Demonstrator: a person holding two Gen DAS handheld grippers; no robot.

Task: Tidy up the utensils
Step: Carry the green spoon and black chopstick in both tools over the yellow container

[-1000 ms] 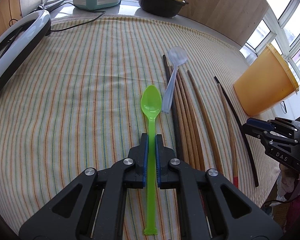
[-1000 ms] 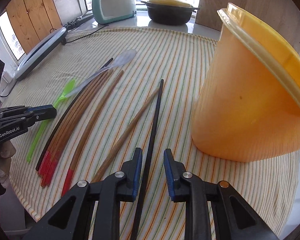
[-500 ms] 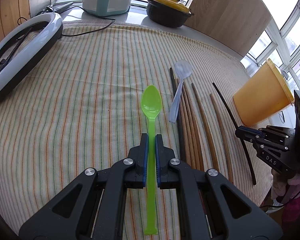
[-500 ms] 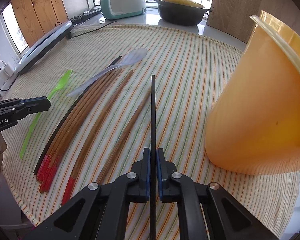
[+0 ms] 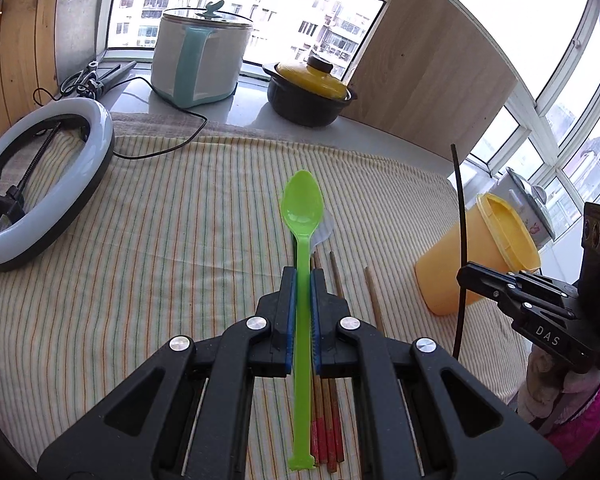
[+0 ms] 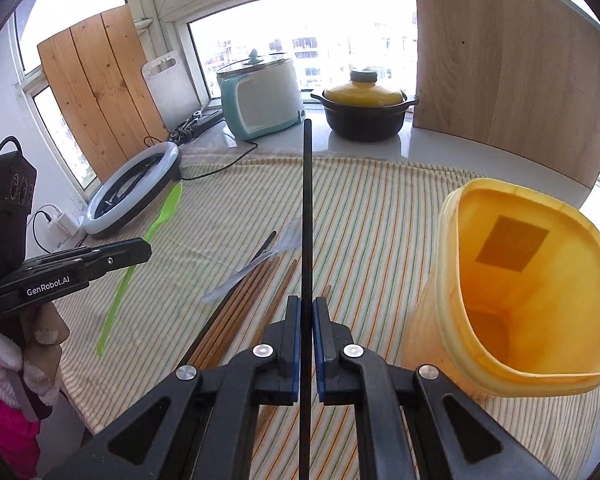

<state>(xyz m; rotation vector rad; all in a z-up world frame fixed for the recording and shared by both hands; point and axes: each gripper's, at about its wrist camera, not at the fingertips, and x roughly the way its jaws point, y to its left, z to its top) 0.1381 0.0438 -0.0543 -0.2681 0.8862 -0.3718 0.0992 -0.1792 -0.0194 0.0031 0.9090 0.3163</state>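
Note:
My left gripper [image 5: 303, 276] is shut on the handle of a green plastic spoon [image 5: 302, 204], held above the striped cloth with its bowl pointing away. My right gripper [image 6: 306, 304] is shut on a black chopstick [image 6: 307, 200], also held in the air, just left of the open orange container [image 6: 452, 280]. Each wrist view shows the other hand: the left gripper [image 6: 140, 250] with the green spoon [image 6: 164, 212], and the right gripper [image 5: 466, 276] with the black chopstick [image 5: 460, 220]. Several brown chopsticks [image 6: 244, 304], a clear spoon [image 6: 252, 268] and another black chopstick [image 6: 260, 252] lie on the cloth.
A ring light [image 5: 40, 184] lies at the cloth's left edge. A rice cooker [image 5: 196, 64], a black pot with a yellow lid [image 5: 312, 92] and a leaning wooden board [image 5: 432, 80] stand along the window sill. The striped cloth [image 5: 180, 220] ends at the near table edge.
The right gripper closed on the black chopstick. Both grippers then rose, lifting the chopstick and the green spoon off the cloth, and both views now tilt up toward the window.

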